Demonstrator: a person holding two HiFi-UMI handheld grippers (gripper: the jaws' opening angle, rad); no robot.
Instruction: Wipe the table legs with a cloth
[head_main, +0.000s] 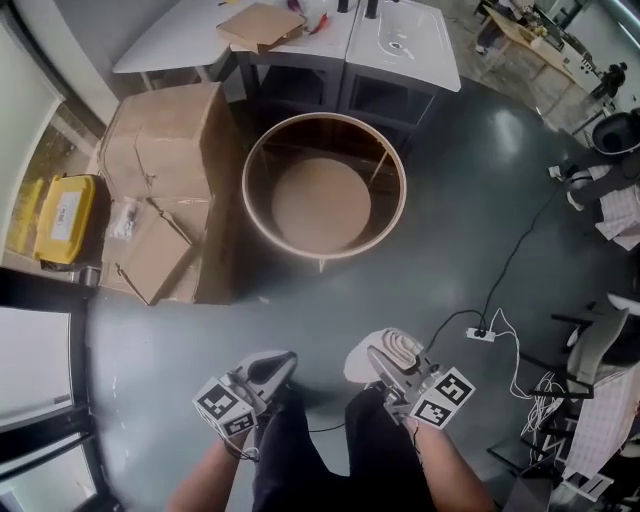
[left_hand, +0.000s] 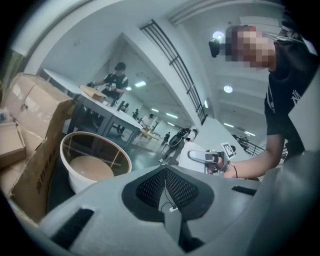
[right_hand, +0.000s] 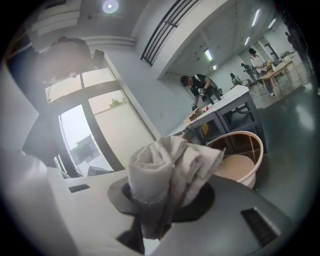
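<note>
Right gripper is clamped on a rolled-up grey cloth — left gripper has its jaws closed on nothing. Both sit well apart from the round table ahead.

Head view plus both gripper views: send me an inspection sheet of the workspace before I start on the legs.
Surface: glossy dark grey floor.
Job's things: round table ahead, its thin legs showing through the top; cloth bunched up.
Clutter: cardboard boxes right beside the table's left; yellow case beyond them.
Grippers: left hand-held gripper shut, nothing between the jaws; right hand-held gripper shut on the cloth. Neither touches the table.
Cables: power strip on the floor to the right, with a black cable and white cables.
Surroundings: white tables behind; chair at right; a person at a far table.
</note>
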